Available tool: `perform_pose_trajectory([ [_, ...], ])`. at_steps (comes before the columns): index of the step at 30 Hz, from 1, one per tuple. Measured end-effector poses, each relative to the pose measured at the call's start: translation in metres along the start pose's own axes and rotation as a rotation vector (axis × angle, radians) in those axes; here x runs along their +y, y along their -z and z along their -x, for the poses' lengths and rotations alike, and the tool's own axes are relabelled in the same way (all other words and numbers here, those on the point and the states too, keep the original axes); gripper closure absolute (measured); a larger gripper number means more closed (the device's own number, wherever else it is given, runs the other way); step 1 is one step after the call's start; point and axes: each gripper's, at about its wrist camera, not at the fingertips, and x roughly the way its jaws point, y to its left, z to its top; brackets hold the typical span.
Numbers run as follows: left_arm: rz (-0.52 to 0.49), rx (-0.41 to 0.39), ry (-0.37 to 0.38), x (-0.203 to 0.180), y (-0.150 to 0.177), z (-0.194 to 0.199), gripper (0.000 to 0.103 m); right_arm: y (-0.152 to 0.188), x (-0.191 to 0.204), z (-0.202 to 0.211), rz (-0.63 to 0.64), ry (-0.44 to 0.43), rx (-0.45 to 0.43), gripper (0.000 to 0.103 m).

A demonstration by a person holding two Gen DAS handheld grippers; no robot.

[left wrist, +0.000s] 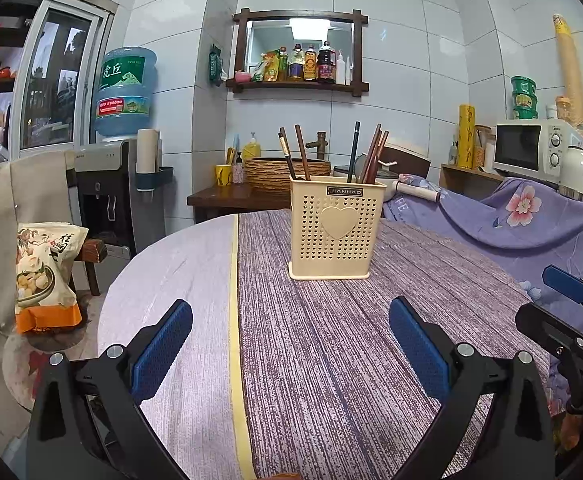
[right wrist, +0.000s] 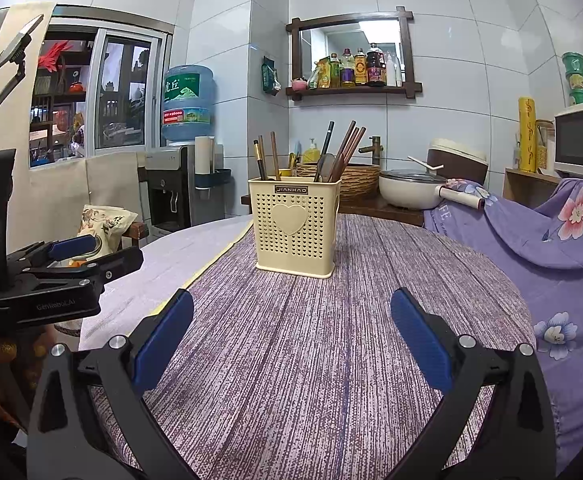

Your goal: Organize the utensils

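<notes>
My left gripper is spread wide with nothing between its blue pads, and my right gripper is the same, wide apart and empty, both hovering low over the striped purple tablecloth. Ahead of both, standing upright near the middle of the round table, is the cream perforated holder with a heart on its front, and in it the chopsticks lean in two loose bunches, one to each side; from the right view a dark spoon-like piece sits among them, though I cannot make it out clearly. I judge the sticks light, stiff and smooth, likely to roll or slip between my pads, so I would pinch one across its upper shaft, well above the rim. The plastic holder looks light and easily tipped; if I lift it, I would take it by a side wall.
</notes>
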Motion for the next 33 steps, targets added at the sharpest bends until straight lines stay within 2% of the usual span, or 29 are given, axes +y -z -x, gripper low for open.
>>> perform_pose_trajectory([
  [33,0.023,0.027,0.007,0.0064,0.0012,-0.0028,0.006,0.0002,-0.002,0.0005,0.006,-0.01,0.004,0.006],
])
